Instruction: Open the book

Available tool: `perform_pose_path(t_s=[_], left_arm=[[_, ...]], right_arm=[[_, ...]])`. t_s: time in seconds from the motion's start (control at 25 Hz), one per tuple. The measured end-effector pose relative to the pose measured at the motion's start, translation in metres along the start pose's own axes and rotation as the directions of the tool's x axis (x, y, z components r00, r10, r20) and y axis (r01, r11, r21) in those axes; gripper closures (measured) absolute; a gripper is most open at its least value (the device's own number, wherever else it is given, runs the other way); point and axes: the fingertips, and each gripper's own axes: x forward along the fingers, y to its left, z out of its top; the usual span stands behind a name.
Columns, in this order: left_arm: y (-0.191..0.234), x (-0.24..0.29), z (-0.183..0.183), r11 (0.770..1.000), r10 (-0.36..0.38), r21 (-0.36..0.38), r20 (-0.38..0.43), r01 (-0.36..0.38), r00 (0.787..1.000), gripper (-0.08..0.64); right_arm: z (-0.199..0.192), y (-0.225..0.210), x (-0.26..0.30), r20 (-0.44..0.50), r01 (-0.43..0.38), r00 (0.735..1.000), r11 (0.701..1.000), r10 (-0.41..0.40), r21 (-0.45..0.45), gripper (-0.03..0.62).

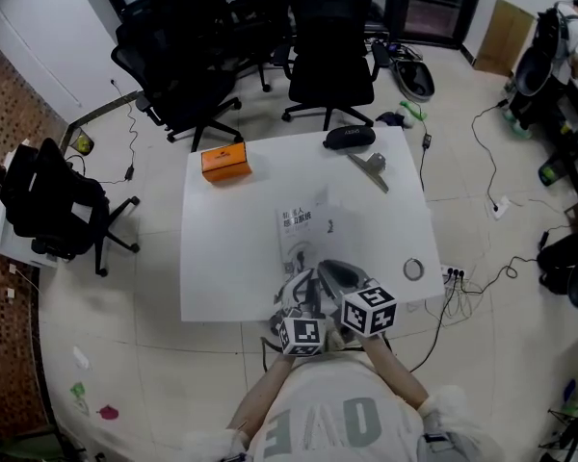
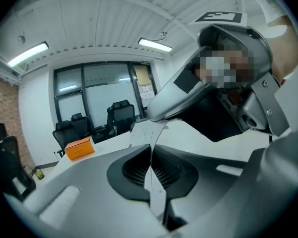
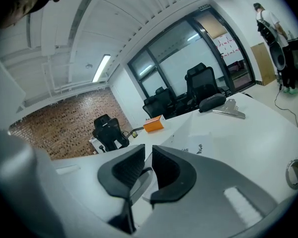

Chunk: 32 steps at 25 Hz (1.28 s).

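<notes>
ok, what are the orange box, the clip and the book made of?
Orange box: probably cardboard, matte, with crisp folded edges.
Clip: metal, bare grey with bright glints.
Book: paper, thin white pages that bend; gloss unclear.

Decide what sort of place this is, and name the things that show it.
Probably an office or meeting room: black swivel chairs crowd beside a white table, glass partitions stand behind them, and fluorescent strip lights run overhead.
</notes>
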Motion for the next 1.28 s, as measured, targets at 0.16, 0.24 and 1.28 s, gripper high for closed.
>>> perform_pose_path(t_s=[0.16,0.24,1.28], left_arm=[[0.013,-0.008,0.003,0.999,0.045,-0.023,0.012,-0.045,0.999,0.552],[0.021,-0.013,0.003,0.996,0.076,-0.043,0.017,-0.075,0.997,0.552],[0.150,-0.095,-0.094,0.743,0.614,-0.078,-0.319,-0.665,0.722,0.235]], right_arm=[[0.012,0.012,-0.002,0.049,-0.029,0.998,0.999,0.030,-0.021,0.547],[0.018,0.013,-0.006,0.077,-0.023,0.997,0.999,0.026,-0.040,0.588],[0.007,0.003,-0.014,0.068,-0.020,0.998,1.000,0.020,-0.001,0.589]])
